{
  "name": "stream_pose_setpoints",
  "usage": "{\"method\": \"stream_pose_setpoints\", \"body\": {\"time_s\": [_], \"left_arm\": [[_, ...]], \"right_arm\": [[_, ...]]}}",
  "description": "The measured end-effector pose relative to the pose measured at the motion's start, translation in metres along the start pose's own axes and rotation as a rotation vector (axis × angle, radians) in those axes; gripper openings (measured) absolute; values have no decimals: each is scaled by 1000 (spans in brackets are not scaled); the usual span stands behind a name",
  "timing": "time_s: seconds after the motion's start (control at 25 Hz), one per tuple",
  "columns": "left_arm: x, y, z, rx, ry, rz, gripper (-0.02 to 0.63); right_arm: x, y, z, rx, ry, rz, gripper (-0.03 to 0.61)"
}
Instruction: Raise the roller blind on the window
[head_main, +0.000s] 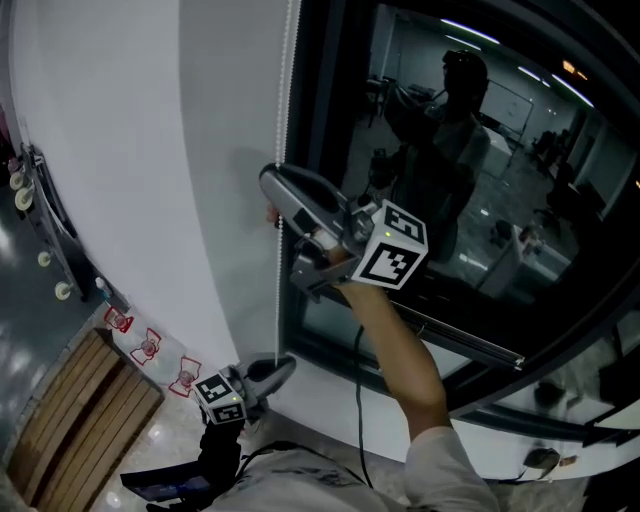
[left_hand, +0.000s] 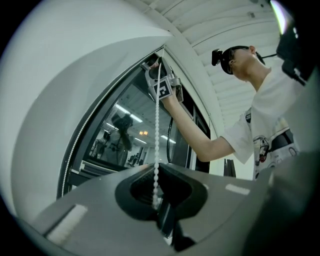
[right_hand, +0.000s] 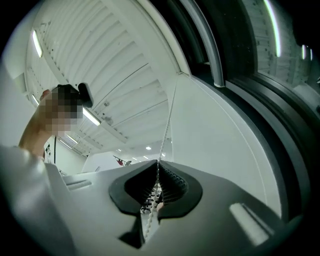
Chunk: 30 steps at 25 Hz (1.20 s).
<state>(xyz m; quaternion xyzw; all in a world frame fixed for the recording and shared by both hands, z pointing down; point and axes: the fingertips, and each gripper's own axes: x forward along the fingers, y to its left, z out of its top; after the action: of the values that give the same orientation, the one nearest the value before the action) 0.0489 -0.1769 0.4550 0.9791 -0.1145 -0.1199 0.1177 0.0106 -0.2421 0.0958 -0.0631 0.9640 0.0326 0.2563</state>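
**Me:** My left tool (left_hand: 156, 169) sits low, close to my body. Its jaws are pinched together on the bead chain (left_hand: 157, 125), which runs in at their tips.

**Mate:** Why hold it down there?

**Me:** To hold the strand taut and straight, I reckon, so it can't swing or slip back. Higher on the same strand my right tool (right_hand: 159, 165) is clamped on the beads too, with my arm stretched up beside the window frame (head_main: 300, 110).

**Mate:** Both on one strand?

**Me:** Yes, one above the other. I'd say the high grip is the one placed for the next pull down.

**Mate:** And the roller blind?

**Me:** Its chain hangs along the frame's left edge, just beside the white wall (head_main: 120, 150), and climbs out of the top of my head view. The glass (head_main: 470, 200) beyond is bare and dark and shows only my reflection. So I judge the cloth is rolled well up, above what I can see. I can't tell how much is left to raise.
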Motion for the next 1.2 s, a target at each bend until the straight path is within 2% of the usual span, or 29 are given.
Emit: {"method": "stream_pose_setpoints", "body": {"time_s": [0.24,0.48,0.8,0.92,1.08,1.12,1.16,1.2], "left_arm": [[4,-1,-2,-5,5,-5,-2],[8,0,1,-3,5,-11,-2],[10,0,3,6,3,-15,-2],[12,-1,4,10,1,-19,-2],[14,-4,7,14,-3,-25,-2],[14,-4,7,14,-2,-26,-2],[14,-5,7,13,-1,-27,-2],[14,-5,7,13,-1,-29,-2]], "right_arm": [[-25,6,-53,40,54,-42,12],[-49,11,-90,99,82,-70,12],[-85,20,-163,198,184,-122,12],[-95,21,-169,239,168,-133,14],[-92,15,-159,184,156,-157,20],[-88,14,-157,174,159,-152,82],[-84,13,-153,167,158,-143,118],[-79,11,-146,158,150,-135,120]]}}
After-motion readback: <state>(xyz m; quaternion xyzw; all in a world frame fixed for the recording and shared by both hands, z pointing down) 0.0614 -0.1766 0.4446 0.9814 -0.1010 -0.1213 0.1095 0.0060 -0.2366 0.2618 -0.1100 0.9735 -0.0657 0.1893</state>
